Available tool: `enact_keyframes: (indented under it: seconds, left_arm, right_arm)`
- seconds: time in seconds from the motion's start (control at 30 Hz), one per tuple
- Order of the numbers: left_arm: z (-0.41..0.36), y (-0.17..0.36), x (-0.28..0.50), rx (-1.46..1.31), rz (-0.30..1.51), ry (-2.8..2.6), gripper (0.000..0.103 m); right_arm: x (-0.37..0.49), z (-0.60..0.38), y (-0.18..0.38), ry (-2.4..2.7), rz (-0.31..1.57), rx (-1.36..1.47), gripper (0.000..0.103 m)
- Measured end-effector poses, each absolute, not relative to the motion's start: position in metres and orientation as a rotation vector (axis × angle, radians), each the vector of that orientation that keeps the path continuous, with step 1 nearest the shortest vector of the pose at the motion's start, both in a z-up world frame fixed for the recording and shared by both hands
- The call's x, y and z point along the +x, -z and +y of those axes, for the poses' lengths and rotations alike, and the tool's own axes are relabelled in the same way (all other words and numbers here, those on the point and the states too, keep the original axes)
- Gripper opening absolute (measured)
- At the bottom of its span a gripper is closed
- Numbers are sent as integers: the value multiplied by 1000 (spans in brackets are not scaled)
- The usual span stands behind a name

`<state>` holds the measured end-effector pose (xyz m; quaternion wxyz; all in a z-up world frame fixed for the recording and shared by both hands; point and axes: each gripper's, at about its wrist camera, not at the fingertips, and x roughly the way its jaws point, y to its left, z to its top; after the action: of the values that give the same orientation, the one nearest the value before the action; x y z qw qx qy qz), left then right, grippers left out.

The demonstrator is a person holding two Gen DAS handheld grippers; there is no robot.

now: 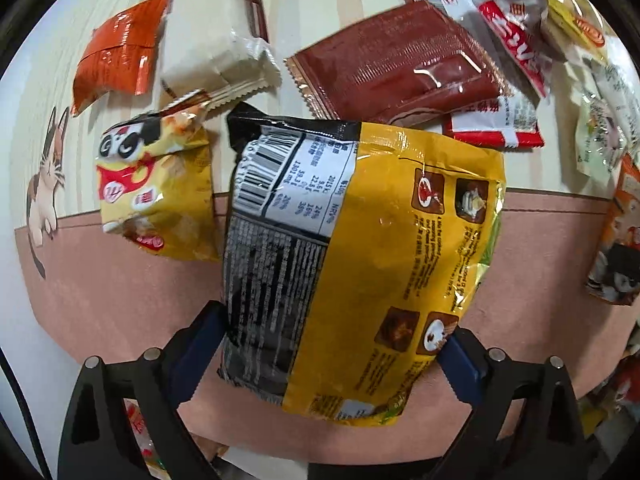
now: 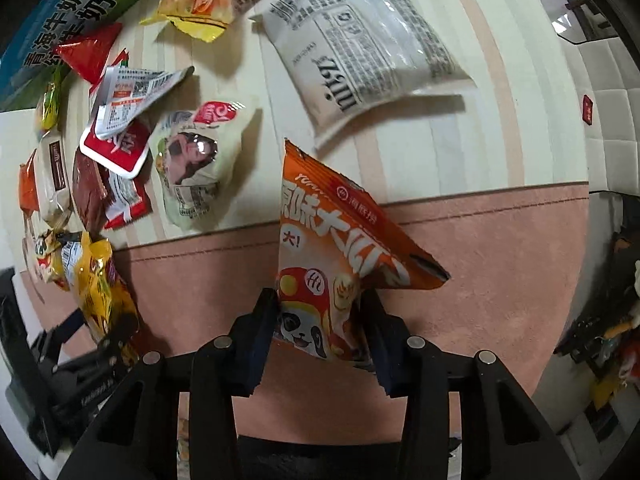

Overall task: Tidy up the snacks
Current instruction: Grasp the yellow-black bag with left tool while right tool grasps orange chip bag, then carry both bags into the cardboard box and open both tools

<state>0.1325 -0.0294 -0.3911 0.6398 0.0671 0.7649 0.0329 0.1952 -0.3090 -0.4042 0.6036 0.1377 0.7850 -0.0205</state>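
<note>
The left claw [image 1: 328,344] grips a large yellow-and-black packet [image 1: 360,264], its blue-padded fingers [image 1: 200,356] pressed against the packet's two sides near its lower end — barcode and nutrition panel face the camera, and the packet stands over the pink band of the worktop [image 1: 120,300]. Just left of it lies a small yellow bag with a panda face [image 1: 156,188], straddling the line between the pink band and the striped cream part. Farther back on the stripes rest an orange pouch [image 1: 116,52], a cream wrapped block [image 1: 212,40] beside it, and a dark red flat packet [image 1: 396,64] whose far edge is overlapped by a red-and-white wrapper [image 1: 516,44]. A cartoon cat [image 1: 46,184] is printed at the worktop's left edge. The right claw [image 2: 318,340] is drawn in narrow and clamps an orange snack bag with a panda mascot [image 2: 340,248] by its lower corner — the bag rises tilted above the pink band. Beyond it on the stripes lie a white packet with black print [image 2: 368,44] and a pale green pouch [image 2: 200,164], well apart from each other. At the left edge of the right view the left claw's yellow packet shows again.
</note>
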Motion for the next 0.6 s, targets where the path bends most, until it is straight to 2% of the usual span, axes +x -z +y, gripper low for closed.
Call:
enact_keyframes:
  seconds: [0.13,0.2,0.23,0.4,0.6]
  left_arm:
    - [-43,419,141,132,1721,-80,103]
    - [-29,421,144,103,1707,-80,99]
    - [-24,419,143,89,1702,-78,93]
    - [-8,406,130,59,1689,-114,92]
    - [-5,380,108,1,1661,-138,92]
  right_arm:
    - [195,-317,408,62,1817,346,52]
    - [194,-317,412,60,1814,348,52]
    - [192,-317,412,61,1809,347,51]
    - [180,-318,410,65,1754,302,43]
    - [147,-311,392,-3,1726,299,41]
